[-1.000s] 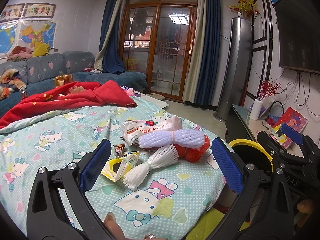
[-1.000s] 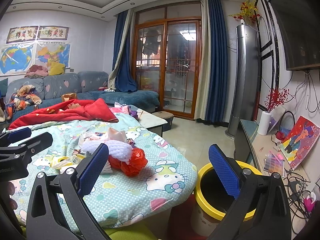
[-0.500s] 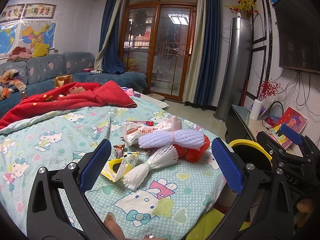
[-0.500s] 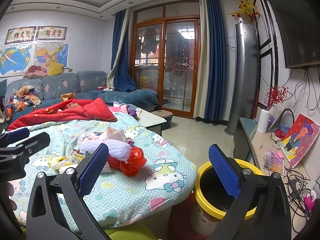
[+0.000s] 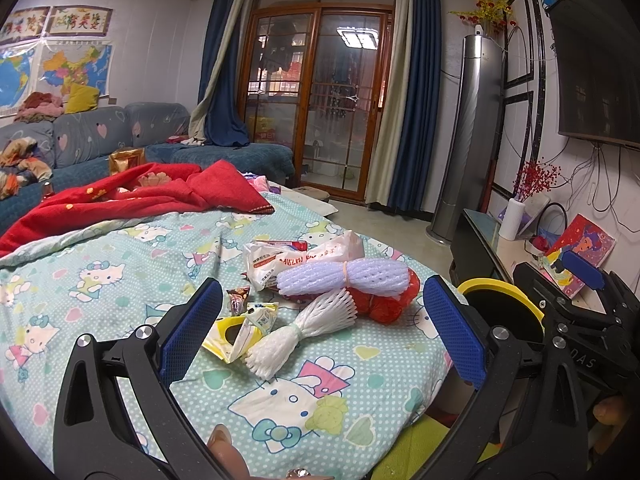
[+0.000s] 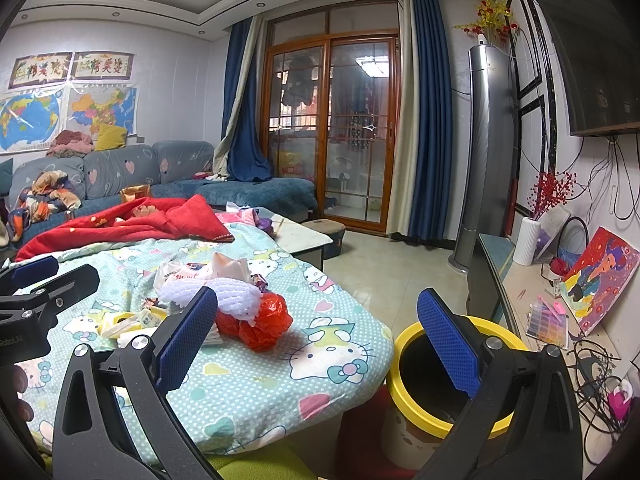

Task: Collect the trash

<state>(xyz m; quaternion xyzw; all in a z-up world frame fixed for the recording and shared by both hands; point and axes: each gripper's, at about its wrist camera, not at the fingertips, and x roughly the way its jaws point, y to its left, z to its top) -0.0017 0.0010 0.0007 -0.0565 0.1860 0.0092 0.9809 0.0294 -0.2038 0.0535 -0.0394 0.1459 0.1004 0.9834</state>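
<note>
So both grippers are just hanging above the near edge of the bed with nothing in them: the left gripper (image 5: pixel 320 328) has its blue pads spread wide, and the right gripper (image 6: pixel 320 340) is spread wide too, sitting over the bed's right-hand corner. The bedsheet (image 5: pixel 120 280) is that mint cartoon-cat print. The trash is all bunched together toward the right side of the bed, framed between the left gripper's pads. Closest to the near edge is a white foam fruit net (image 5: pixel 304 330) tied in the middle, with a yellow wrapper (image 5: pixel 230 332) touching its left end and a small brown candy wrapper (image 5: pixel 238 294) just behind that. Right behind the white net there's a lavender foam net (image 5: pixel 346 276) lying across a crumpled red plastic bag (image 5: pixel 384 302), and a white snack bag (image 5: pixel 296 258) with red print sits behind those. Off the bed's right-hand corner, down on the floor, there's a yellow-rimmed bin (image 6: pixel 408 344), open top, dark inside. Further back a red blanket (image 5: pixel 132 200) is heaped along the far edge of the bed, and behind it a blue-grey sofa (image 5: pixel 120 136) and the glass doors (image 5: pixel 332 104).
</note>
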